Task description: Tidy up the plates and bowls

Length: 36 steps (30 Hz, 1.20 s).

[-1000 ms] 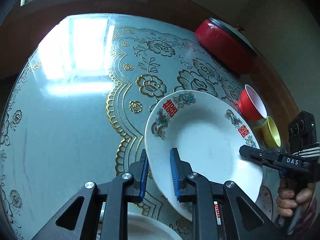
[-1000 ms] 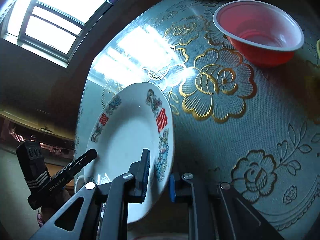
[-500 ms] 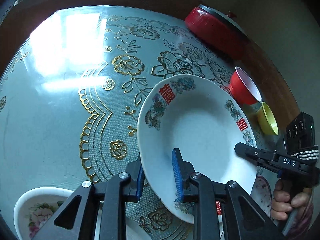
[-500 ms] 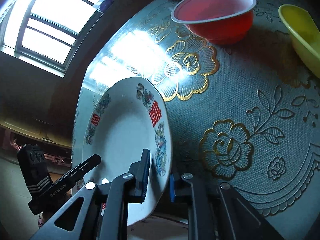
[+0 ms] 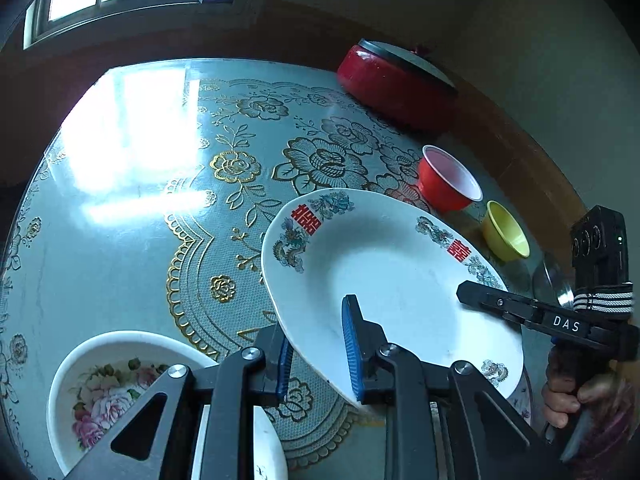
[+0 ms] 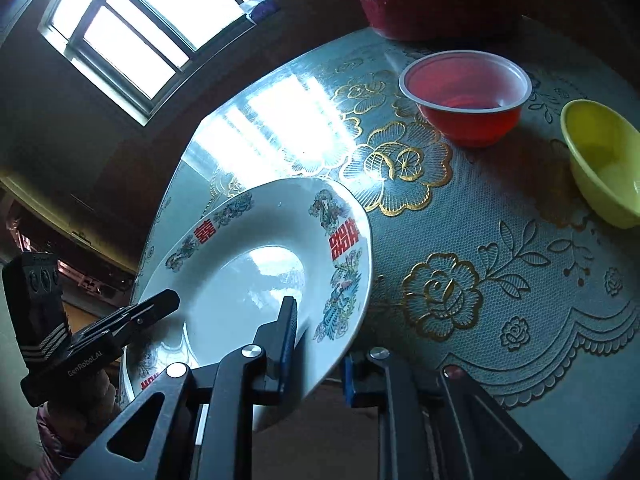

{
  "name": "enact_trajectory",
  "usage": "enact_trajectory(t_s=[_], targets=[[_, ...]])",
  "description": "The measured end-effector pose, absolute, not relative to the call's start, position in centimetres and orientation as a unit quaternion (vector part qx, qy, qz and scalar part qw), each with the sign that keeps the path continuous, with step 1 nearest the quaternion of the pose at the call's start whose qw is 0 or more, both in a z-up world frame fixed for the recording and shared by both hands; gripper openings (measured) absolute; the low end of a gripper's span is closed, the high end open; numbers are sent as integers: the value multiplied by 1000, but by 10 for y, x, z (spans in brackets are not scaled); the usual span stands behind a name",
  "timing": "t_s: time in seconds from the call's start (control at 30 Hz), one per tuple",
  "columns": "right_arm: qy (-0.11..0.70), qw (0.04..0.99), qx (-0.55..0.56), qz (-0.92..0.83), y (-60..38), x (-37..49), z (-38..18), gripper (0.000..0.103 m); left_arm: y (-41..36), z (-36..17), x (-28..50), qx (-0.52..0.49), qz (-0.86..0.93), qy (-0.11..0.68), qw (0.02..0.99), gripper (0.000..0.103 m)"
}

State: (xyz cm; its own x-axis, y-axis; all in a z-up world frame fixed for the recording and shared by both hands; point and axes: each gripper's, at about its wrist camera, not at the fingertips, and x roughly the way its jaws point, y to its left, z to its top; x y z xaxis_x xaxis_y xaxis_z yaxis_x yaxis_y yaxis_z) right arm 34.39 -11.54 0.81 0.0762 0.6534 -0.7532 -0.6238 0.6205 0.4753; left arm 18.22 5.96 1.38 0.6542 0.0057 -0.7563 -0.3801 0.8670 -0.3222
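Holding the big white plate (image 5: 400, 280) above the table (image 5: 120, 220) between both grippers, I judge the sorting to be in its middle stretch. My left gripper (image 5: 320, 352) is clenched on the plate's near left rim, one blue pad under it and one on its face. My right gripper (image 6: 316, 344) clamps the opposite rim, though its jaws are opening a touch with the rim between them. The plate tilts, clear of the cloth, and carries red characters and dragon motifs round its border.

What looks settled: a white bowl with pink flowers (image 5: 112, 384) sits at the near left in the left wrist view, apparently nested on more white crockery whose edge shows just beside it; I cannot tell how many pieces. What looks left: this plate has to be set down, and a red bowl (image 6: 468, 96) and a smaller yellow bowl (image 6: 604, 160) stand loose at the far right, near each other but apart. A sliver of another patterned plate shows under the held one's right edge.

The table is round and glossy, covered with a pale lace-patterned cloth with gold flowers (image 6: 400, 164), and glares under window light. A red lidded pot (image 5: 396, 84) sits at the far edge. Beyond are dim walls and a barred window (image 6: 152, 20).
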Motion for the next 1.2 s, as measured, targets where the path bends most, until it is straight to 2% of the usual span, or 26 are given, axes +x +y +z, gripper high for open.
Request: enact_trajectory(t_s=[0.6, 1.2], targets=[[491, 754, 36, 435, -206, 289, 43, 18, -19, 44, 131, -202, 62, 364, 907, 25], [497, 778, 63, 379, -262, 232, 28, 18, -59, 29, 105, -184, -5, 381, 906, 25]])
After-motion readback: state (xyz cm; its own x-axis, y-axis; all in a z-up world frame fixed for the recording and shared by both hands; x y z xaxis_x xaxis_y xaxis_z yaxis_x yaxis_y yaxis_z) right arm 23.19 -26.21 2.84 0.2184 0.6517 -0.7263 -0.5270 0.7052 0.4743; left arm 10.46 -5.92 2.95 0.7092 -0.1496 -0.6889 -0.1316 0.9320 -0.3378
